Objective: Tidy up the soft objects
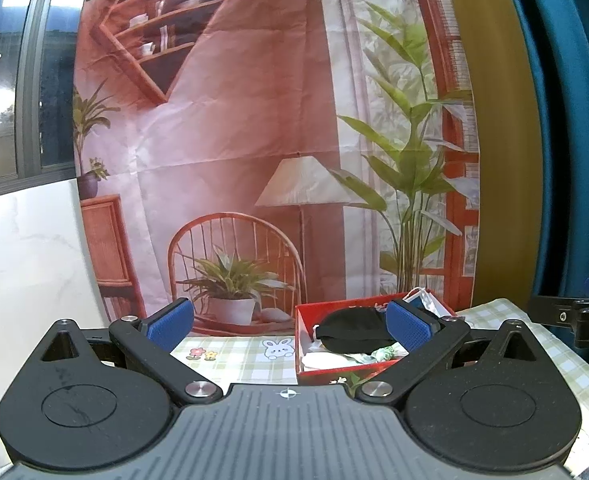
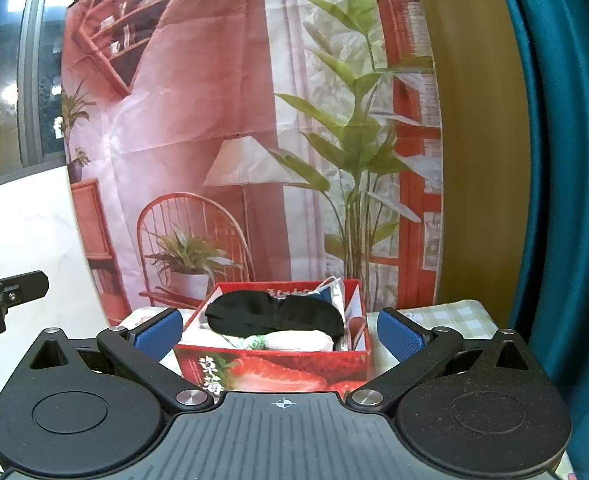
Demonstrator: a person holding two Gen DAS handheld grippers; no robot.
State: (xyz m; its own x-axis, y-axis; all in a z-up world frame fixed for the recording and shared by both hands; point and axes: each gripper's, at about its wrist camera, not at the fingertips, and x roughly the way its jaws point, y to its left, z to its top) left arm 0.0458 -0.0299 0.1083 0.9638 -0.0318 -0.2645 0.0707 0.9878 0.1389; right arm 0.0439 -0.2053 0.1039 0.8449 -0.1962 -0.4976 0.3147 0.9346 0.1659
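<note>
A red box (image 1: 334, 372) (image 2: 278, 372) printed with strawberries stands on the checked tablecloth. Inside it a black eye mask (image 1: 354, 330) (image 2: 274, 314) lies on top of white folded cloths (image 1: 326, 360) (image 2: 298, 340) and a small green-printed packet (image 2: 256, 343). My left gripper (image 1: 290, 326) is open and empty, hovering before the box, which sits toward its right finger. My right gripper (image 2: 280, 334) is open and empty too, with the box straight ahead between its blue pads. The right gripper's edge (image 1: 582, 320) shows at the right of the left wrist view.
A green-and-white checked tablecloth (image 1: 246, 356) with a rabbit drawing covers the table. A printed backdrop (image 1: 254, 140) hangs right behind the box. A teal curtain (image 2: 566, 160) hangs at the right, a white wall (image 1: 26, 248) and dark window at the left.
</note>
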